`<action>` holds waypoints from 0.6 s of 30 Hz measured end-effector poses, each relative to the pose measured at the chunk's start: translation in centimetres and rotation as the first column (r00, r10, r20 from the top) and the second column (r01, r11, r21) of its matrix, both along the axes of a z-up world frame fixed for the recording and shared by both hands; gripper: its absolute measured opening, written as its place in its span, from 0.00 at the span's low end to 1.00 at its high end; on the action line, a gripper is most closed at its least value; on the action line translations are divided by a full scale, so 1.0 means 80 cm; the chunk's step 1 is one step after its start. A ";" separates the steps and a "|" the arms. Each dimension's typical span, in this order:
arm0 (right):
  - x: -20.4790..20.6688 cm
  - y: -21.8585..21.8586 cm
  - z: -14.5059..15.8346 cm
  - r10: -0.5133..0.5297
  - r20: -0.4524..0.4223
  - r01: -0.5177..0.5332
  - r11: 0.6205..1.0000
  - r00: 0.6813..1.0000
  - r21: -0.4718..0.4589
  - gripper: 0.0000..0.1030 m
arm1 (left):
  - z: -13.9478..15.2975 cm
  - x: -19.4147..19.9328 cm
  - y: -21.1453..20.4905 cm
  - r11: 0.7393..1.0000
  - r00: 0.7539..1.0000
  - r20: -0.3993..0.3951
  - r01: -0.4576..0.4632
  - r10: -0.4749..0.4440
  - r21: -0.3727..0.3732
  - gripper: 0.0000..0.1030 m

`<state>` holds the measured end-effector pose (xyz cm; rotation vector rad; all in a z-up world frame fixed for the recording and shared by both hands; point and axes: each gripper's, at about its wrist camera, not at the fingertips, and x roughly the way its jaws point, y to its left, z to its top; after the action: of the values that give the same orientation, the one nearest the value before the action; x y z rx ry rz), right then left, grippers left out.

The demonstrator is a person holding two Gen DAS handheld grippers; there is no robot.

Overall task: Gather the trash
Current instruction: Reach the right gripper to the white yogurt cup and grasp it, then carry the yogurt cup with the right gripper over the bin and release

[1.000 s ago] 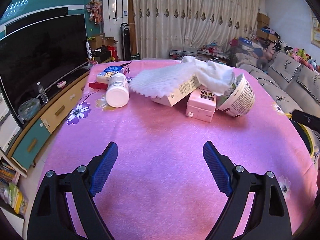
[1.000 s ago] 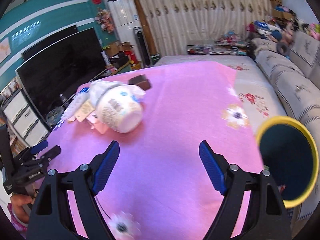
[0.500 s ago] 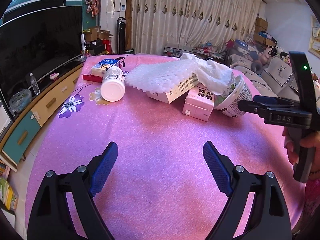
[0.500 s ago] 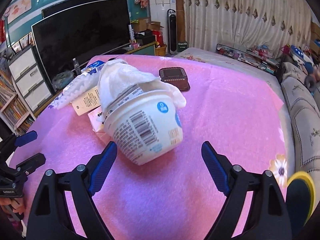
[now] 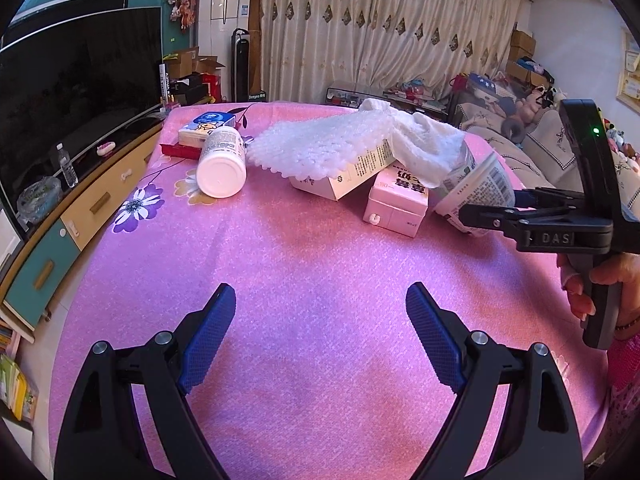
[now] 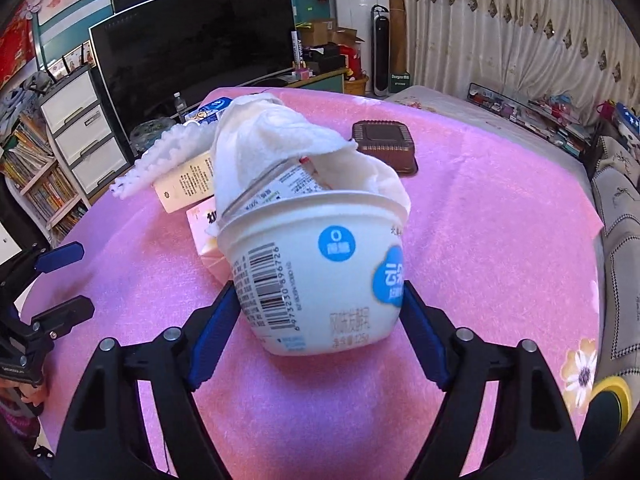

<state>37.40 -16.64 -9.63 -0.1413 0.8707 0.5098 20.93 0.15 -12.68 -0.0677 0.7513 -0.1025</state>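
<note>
Now the right gripper (image 6: 318,308) closes around a yogurt cup (image 6: 316,268).
Its jaws, just narrowing, flank the tipped cup on the pink counter (image 6: 500,216), contact unclear; crumpled tissue (image 6: 280,148) fills its mouth. The left gripper (image 5: 320,326) hangs wide open, empty; beyond lie cartons and a white bottle (image 5: 222,162).

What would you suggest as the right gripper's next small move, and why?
Probably finish closing on the yogurt cup. The right gripper has just been closing, its blue pads flank the tilted cup's base, and firm contact isn't clear yet; a tissue drapes its mouth.
</note>
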 end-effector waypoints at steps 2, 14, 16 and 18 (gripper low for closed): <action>-0.011 -0.006 0.002 -0.012 -0.013 0.012 1.000 1.000 0.010 0.72 | 0.000 0.000 0.000 1.000 1.000 0.002 0.000 0.000 0.001 0.83; -0.111 -0.074 0.008 -0.086 -0.041 0.089 0.994 0.995 0.064 0.72 | -0.001 -0.001 -0.005 0.999 1.000 0.014 -0.002 0.002 0.034 0.83; -0.128 -0.087 0.014 -0.107 -0.021 0.108 0.991 0.994 0.074 0.72 | 0.000 -0.002 -0.007 0.999 1.000 0.018 -0.002 0.001 0.041 0.83; -0.141 -0.103 0.022 -0.136 0.000 0.135 0.987 0.991 0.085 0.72 | 0.000 -0.003 -0.009 0.999 1.000 0.021 -0.001 0.000 0.046 0.83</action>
<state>26.09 -24.89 -7.88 -0.0059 0.8451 0.4180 20.66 -0.58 -12.67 -0.0230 0.7327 -0.0851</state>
